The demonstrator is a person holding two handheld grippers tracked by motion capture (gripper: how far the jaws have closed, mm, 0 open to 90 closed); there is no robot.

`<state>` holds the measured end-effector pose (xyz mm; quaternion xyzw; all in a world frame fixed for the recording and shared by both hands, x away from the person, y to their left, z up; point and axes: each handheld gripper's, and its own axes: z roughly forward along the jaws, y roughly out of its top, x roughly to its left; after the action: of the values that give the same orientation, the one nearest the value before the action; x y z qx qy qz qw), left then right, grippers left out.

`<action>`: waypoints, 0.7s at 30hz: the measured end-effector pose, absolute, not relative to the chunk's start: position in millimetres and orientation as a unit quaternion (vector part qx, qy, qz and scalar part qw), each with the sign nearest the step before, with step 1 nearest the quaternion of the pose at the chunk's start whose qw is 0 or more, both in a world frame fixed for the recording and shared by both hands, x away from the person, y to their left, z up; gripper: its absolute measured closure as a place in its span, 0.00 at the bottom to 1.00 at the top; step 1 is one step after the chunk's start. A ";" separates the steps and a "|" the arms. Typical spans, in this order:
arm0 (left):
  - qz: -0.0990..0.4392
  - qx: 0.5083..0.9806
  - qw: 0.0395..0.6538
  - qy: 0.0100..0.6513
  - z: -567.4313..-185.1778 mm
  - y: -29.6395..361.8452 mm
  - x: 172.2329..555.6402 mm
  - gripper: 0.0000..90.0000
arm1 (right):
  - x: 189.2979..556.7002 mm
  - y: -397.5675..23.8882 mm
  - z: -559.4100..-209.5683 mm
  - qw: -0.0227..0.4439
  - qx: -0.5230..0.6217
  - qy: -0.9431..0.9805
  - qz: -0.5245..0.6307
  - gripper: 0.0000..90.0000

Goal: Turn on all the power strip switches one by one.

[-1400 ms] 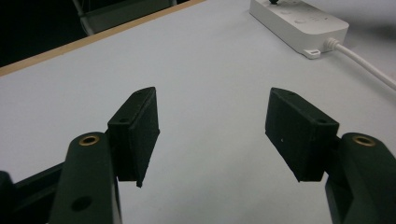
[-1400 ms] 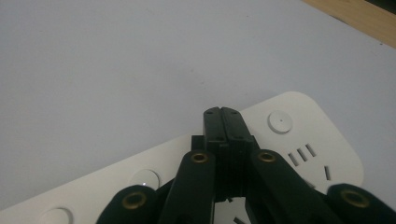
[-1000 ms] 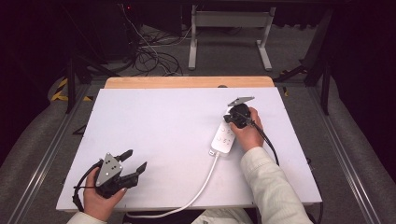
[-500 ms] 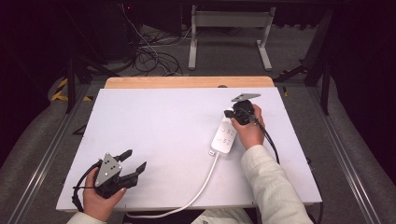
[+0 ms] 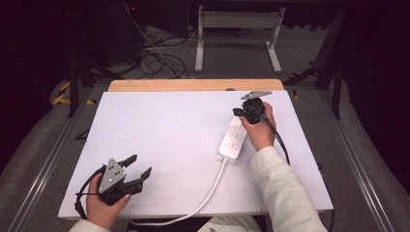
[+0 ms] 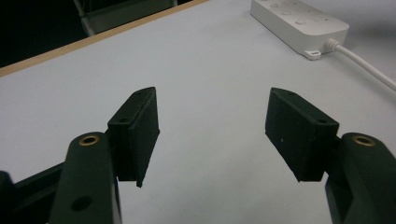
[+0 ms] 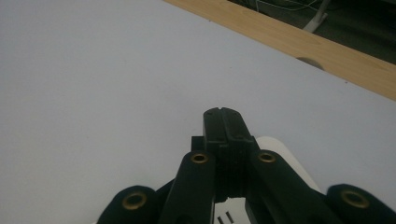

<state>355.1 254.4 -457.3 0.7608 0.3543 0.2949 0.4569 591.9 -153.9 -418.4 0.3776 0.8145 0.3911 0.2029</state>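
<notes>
A white power strip (image 5: 233, 138) lies right of centre on the white table top (image 5: 169, 125). Its white cable (image 5: 208, 191) runs back over the table's front edge. My right gripper (image 5: 238, 112) hovers at the strip's far end, jaws shut, with nothing seen between them. In the right gripper view the closed jaws (image 7: 223, 116) cover most of the strip's rounded end (image 7: 278, 150). My left gripper (image 5: 139, 165) rests near the front left corner, open and empty. In the left gripper view, the left gripper (image 6: 212, 116) frames bare table, with the strip (image 6: 299, 18) far off at top right.
A wooden strip (image 5: 193, 85) borders the table's far edge. Beyond it stand a metal frame (image 5: 237, 29) and loose cables (image 5: 154, 53) on the floor. Metal rails run along both sides of the table.
The right hand and its shut gripper have shifted slightly toward the far end of the power strip. The left gripper has stayed put.
</notes>
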 end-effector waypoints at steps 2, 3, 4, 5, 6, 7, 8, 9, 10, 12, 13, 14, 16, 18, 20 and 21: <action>0.296 0.761 0.457 0.354 -457.2 254.4 355.0 0.39 | 596.0 -154.7 -418.3 0.211 0.379 0.813 0.389 1.00; 0.296 0.761 0.457 0.354 -457.2 254.3 354.9 0.39 | 596.0 -154.7 -418.3 0.211 0.379 0.813 0.389 1.00; 0.296 0.760 0.457 0.354 -457.1 254.3 354.8 0.39 | 597.9 -155.1 -418.9 0.214 0.380 0.812 0.388 1.00; 0.297 0.760 0.456 0.355 -457.1 254.2 354.7 0.39 | 600.0 -155.7 -419.8 0.216 0.381 0.811 0.387 1.00; 0.297 0.760 0.456 0.355 -457.0 254.3 354.7 0.39 | 604.6 -157.2 -421.7 0.219 0.385 0.810 0.384 1.00; 0.297 0.761 0.456 0.354 -457.1 254.4 354.8 0.39 | 604.6 -157.2 -421.7 0.219 0.385 0.810 0.384 1.00; 0.297 0.761 0.456 0.353 -457.0 254.6 354.9 0.39 | 606.1 -157.9 -422.2 0.222 0.384 0.810 0.383 1.00; 0.296 0.761 0.456 0.353 -457.0 254.6 355.0 0.39 | 607.6 -158.4 -422.6 0.224 0.384 0.809 0.384 1.00; 0.296 0.761 0.456 0.353 -457.1 254.7 355.0 0.39 | 609.3 -158.9 -423.0 0.223 0.386 0.808 0.384 1.00; 0.296 0.761 0.457 0.353 -457.1 254.9 355.0 0.39 | 611.6 -159.4 -423.9 0.223 0.386 0.810 0.382 1.00; 0.296 0.761 0.457 0.353 -457.0 254.9 354.9 0.39 | 612.5 -159.3 -424.8 0.222 0.387 0.811 0.379 1.00; 0.298 0.760 0.457 0.353 -457.0 255.0 354.8 0.39 | 613.3 -159.0 -426.1 0.220 0.389 0.811 0.377 1.00; 0.298 0.760 0.458 0.353 -456.8 255.1 354.6 0.39 | 615.0 -158.5 -429.3 0.219 0.390 0.814 0.370 1.00; 0.298 0.760 0.458 0.353 -456.8 255.2 354.6 0.39 | 615.9 -157.9 -431.9 0.217 0.393 0.816 0.365 1.00; 0.299 0.759 0.457 0.354 -456.9 255.1 354.7 0.39 | 617.1 -157.4 -435.1 0.215 0.395 0.817 0.361 1.00; 0.299 0.760 0.457 0.354 -457.0 255.0 354.7 0.39 | 617.5 -157.2 -436.1 0.215 0.396 0.817 0.360 1.00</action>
<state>354.7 255.0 -457.0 0.7597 0.3538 0.2985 0.4567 617.5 -157.2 -436.1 0.3955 0.8171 0.3601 0.2150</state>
